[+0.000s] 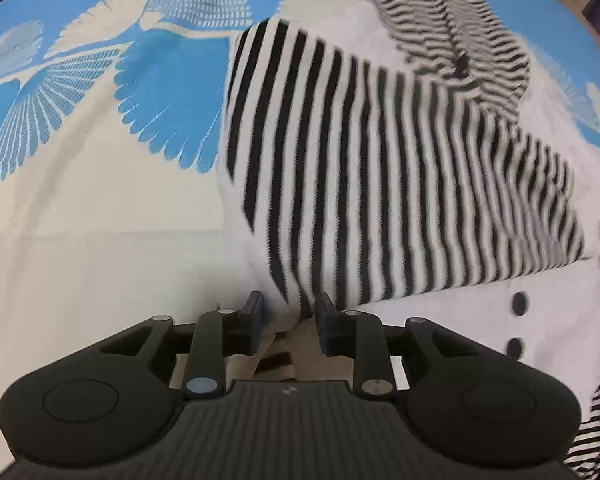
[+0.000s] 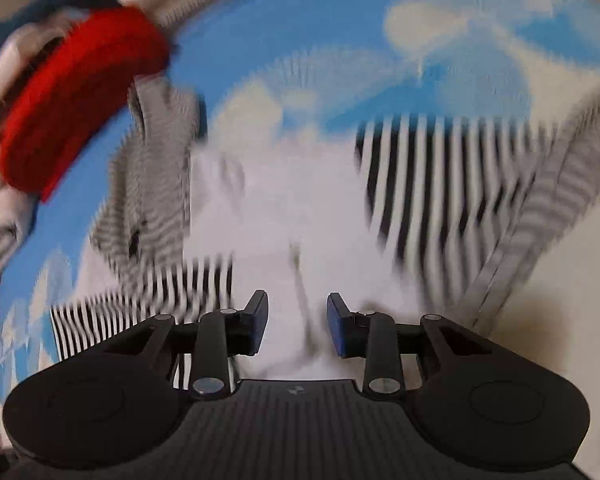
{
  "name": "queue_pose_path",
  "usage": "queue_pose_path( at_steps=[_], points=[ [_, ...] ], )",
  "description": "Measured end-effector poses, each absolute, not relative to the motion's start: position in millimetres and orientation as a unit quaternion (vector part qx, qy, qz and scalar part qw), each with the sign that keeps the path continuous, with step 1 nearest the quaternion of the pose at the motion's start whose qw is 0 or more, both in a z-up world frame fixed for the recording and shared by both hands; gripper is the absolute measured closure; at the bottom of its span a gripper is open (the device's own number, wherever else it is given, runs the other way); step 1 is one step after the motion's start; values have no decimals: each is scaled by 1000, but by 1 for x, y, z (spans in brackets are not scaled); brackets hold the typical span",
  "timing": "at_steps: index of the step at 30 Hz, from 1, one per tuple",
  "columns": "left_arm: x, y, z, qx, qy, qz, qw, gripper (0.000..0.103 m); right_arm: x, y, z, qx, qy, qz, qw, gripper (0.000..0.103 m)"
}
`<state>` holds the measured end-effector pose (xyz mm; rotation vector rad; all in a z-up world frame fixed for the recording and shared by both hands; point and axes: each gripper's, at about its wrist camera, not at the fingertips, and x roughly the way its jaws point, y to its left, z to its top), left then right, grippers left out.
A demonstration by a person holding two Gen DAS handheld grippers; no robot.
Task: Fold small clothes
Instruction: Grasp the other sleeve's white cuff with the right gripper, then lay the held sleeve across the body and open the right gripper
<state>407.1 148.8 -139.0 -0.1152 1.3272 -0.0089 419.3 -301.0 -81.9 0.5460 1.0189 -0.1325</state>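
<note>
A small white garment with a wide black-and-white striped panel [image 1: 380, 184] lies on the bed sheet [image 1: 80, 220]. It has a finer striped part [image 1: 440, 20] at the far end and two black buttons [image 1: 519, 304] on the white front. My left gripper [image 1: 290, 320] points steeply down at the panel's near corner. Its jaws stand apart, with the cloth's edge loose in the gap. In the blurred right wrist view, my right gripper [image 2: 298, 320] hangs open over the garment's white middle [image 2: 280, 208], nothing between its fingers. Striped parts [image 2: 440, 184] lie to either side.
The sheet is blue with a white feather pattern [image 1: 160, 80] at the far side and plain cream nearer. A red cloth [image 2: 80, 92] sits on a pile of other clothes at the upper left of the right wrist view. Bare cream sheet [image 2: 572, 280] lies right of the garment.
</note>
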Motion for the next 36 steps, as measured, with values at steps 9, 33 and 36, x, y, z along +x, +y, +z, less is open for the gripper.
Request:
queue_pose_path(
  at_steps=[9,33,36],
  points=[
    [415,137,-85,-81,549,-37,831,70,422,-457,-68,291,398,-232,838,68],
    [419,137,-88,-84,551,-25,830,70,439,-529,-139,317,385,-331,801,102],
    [419,141,-83,-91,546,-24,832,70,449,-493,-103,252,329,-321,852,102]
  ],
)
